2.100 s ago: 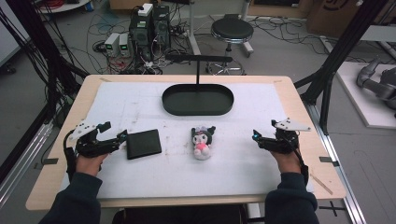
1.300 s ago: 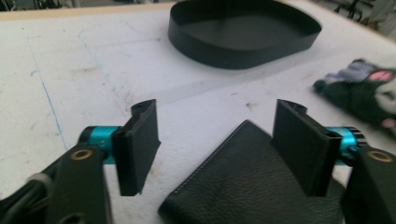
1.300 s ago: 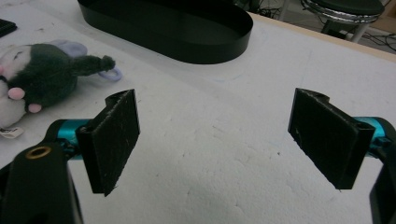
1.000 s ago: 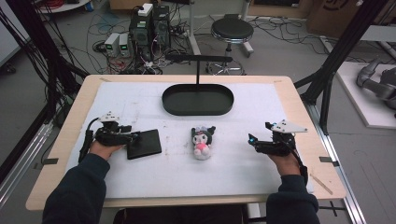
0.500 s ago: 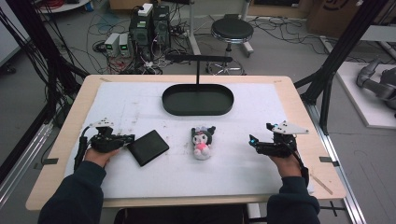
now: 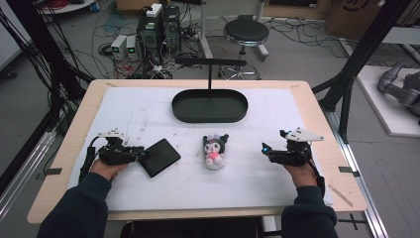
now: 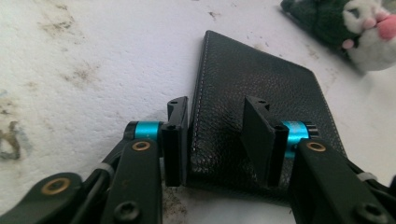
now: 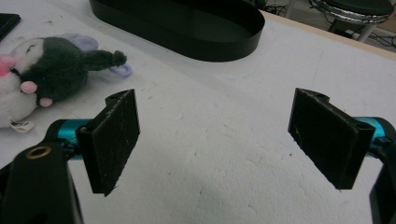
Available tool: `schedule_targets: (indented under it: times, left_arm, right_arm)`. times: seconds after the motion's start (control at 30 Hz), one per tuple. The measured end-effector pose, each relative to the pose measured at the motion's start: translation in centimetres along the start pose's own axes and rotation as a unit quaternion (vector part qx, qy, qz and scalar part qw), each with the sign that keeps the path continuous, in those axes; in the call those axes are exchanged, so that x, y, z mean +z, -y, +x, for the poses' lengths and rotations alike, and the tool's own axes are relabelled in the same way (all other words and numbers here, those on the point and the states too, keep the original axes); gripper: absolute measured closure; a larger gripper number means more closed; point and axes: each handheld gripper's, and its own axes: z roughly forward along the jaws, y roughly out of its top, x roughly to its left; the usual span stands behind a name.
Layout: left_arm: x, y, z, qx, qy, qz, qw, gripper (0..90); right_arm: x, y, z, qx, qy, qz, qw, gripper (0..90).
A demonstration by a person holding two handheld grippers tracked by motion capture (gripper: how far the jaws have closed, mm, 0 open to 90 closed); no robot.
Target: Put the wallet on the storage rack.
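Note:
A black leather wallet (image 6: 159,157) (image 7: 261,84) lies flat and turned at an angle on the white mat, left of centre. My left gripper (image 6: 141,154) (image 7: 217,107) is at its near corner: one jaw stands just outside the stitched edge, the other over the leather. Its jaws have just been opening, with that corner between them and the pads not pressing on it. A small plush toy (image 6: 214,148) (image 7: 364,28) (image 8: 42,79), dark with a white and pink face, lies at the middle. My right gripper (image 6: 267,150) (image 8: 215,121) rests at the right, open, with nothing between its jaws.
A black oval tray (image 6: 209,118) (image 8: 187,39) sits at the back centre, with a black T-shaped stand (image 6: 209,62) rising behind it. The wooden table edge (image 6: 317,114) frames the white mat. A stool (image 6: 246,32) and computer boxes (image 6: 158,25) stand on the floor beyond.
The wallet has been turned from square to angled and shifted slightly right. My left gripper drew back off it, then edged up to its corner. The right gripper stayed put.

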Motion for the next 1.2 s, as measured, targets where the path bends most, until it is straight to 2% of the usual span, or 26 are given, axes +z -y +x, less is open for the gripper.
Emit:
schedule_targets:
  times: [0.2, 0.23, 0.3, 0.33, 0.37, 0.4, 0.43, 0.5, 0.57, 0.6, 0.63, 0.67, 0.7, 0.73, 0.77, 0.8, 0.83, 0.87, 0.9, 0.93, 1.0, 1.03, 1.07, 1.1, 1.17, 1.2]
  left_arm:
    - [-0.4, 0.3, 0.1, -0.026, 0.010, -0.018, 0.9994, 77.3]
    - [-0.6, 0.5, 0.2, -0.038, 0.023, -0.032, 0.9985, 78.4]
    - [-0.7, 0.5, 0.2, -0.042, 0.028, -0.040, 0.9979, 80.4]
    - [-1.3, 0.3, 0.1, -0.048, 0.035, -0.071, 0.9957, 80.9]
    - [-1.6, 0.1, 0.0, -0.046, 0.035, -0.085, 0.9947, 81.4]
    - [-1.6, 0.1, 0.0, -0.046, 0.035, -0.085, 0.9947, 81.8]
    - [-2.4, -0.3, -0.2, -0.040, 0.023, -0.109, 0.9929, 82.2]
    - [-3.2, -0.6, -0.4, -0.033, 0.004, -0.135, 0.9904, 82.5]
    - [-4.0, -1.0, -0.5, -0.023, -0.021, -0.156, 0.9873, 82.8]
    - [-4.0, -1.0, -0.5, -0.023, -0.021, -0.156, 0.9873, 82.9]
    - [-4.8, -1.5, -0.8, -0.011, -0.047, -0.175, 0.9833, 83.0]
    - [-5.1, -1.8, -1.0, -0.002, -0.064, -0.183, 0.9811, 83.1]
    - [-5.1, -1.8, -1.0, -0.002, -0.064, -0.183, 0.9811, 83.2]
    - [-5.8, -2.4, -1.5, 0.015, -0.090, -0.197, 0.9761, 83.3]
    - [-5.8, -2.4, -1.5, 0.015, -0.090, -0.197, 0.9761, 83.5]
    - [-6.3, -2.9, -1.8, 0.029, -0.115, -0.209, 0.9706, 83.8]
    - [-6.5, -3.1, -2.0, 0.036, -0.127, -0.211, 0.9685, 84.1]
    - [-6.5, -3.1, -2.0, 0.036, -0.127, -0.211, 0.9685, 85.8]
    - [-6.5, -3.2, -2.2, 0.041, -0.129, -0.217, 0.9668, 90.0]
    - [-6.6, -3.2, -2.3, 0.044, -0.122, -0.219, 0.9670, 90.0]
    - [-6.0, -3.2, -2.7, 0.047, -0.108, -0.203, 0.9720, 90.0]
    - [-6.0, -3.2, -2.7, 0.047, -0.108, -0.203, 0.9720, 89.9]
    - [-5.7, -3.1, -2.7, 0.048, -0.105, -0.192, 0.9746, 89.9]
    - [-5.5, -2.9, -2.7, 0.049, -0.107, -0.186, 0.9756, 89.9]
    - [-5.2, -2.4, -2.4, 0.045, -0.105, -0.182, 0.9768, 89.7]
    - [-5.3, -2.4, -2.4, 0.045, -0.111, -0.184, 0.9755, 89.4]
  right_arm:
    - [-0.1, 0.0, -0.1, 0.002, 0.002, -0.001, 1.0000, 16.7]
    - [-0.1, 0.0, -0.2, 0.003, 0.002, -0.001, 1.0000, 16.7]
    - [-0.1, 0.1, -0.2, 0.003, 0.003, -0.001, 1.0000, 16.7]
    - [-0.1, 0.1, -0.2, 0.003, 0.004, -0.001, 1.0000, 16.7]
    - [-0.1, 0.1, -0.2, 0.004, 0.004, -0.001, 1.0000, 16.7]
    - [-0.1, 0.1, -0.2, 0.005, 0.004, -0.001, 1.0000, 16.7]
    - [-0.1, 0.1, -0.2, 0.005, 0.004, -0.002, 1.0000, 16.7]
    - [-0.1, 0.1, -0.2, 0.006, 0.004, -0.001, 1.0000, 16.7]
    - [-0.1, 0.1, -0.2, 0.005, 0.005, -0.001, 1.0000, 16.7]
    - [-0.1, 0.1, -0.2, 0.004, 0.005, 0.000, 1.0000, 16.7]
    - [-0.1, 0.1, -0.2, 0.005, 0.005, -0.001, 1.0000, 16.7]
    - [-0.1, 0.1, -0.2, 0.005, 0.005, 0.000, 1.0000, 16.7]
    - [-0.1, 0.1, -0.2, 0.005, 0.005, 0.000, 1.0000, 16.7]
    - [-0.1, 0.1, -0.2, 0.007, 0.005, 0.000, 1.0000, 16.7]
    - [-0.1, 0.1, -0.2, 0.006, 0.006, -0.001, 1.0000, 16.7]
    - [-0.1, 0.1, -0.2, 0.009, 0.006, 0.000, 0.9999, 16.7]
    - [-0.1, 0.1, -0.2, 0.007, 0.006, 0.000, 1.0000, 16.7]
    - [-0.1, 0.1, -0.2, 0.008, 0.007, 0.000, 0.9999, 16.7]
    - [-0.2, 0.1, -0.2, 0.009, 0.006, 0.001, 0.9999, 16.7]
    - [-0.2, 0.1, -0.2, 0.009, 0.006, 0.000, 0.9999, 16.7]
    - [-0.2, 0.1, -0.3, 0.009, 0.007, -0.001, 0.9999, 16.7]
    - [-0.2, 0.1, -0.3, 0.010, 0.007, -0.001, 0.9999, 16.7]
    - [-0.2, 0.1, -0.3, 0.010, 0.007, -0.001, 0.9999, 16.7]
    - [-0.2, 0.1, -0.3, 0.010, 0.007, -0.001, 0.9999, 16.7]
    - [-0.3, 0.1, -0.3, 0.009, 0.007, -0.002, 0.9999, 16.7]
    - [-0.3, 0.1, -0.3, 0.009, 0.007, -0.002, 0.9999, 16.8]
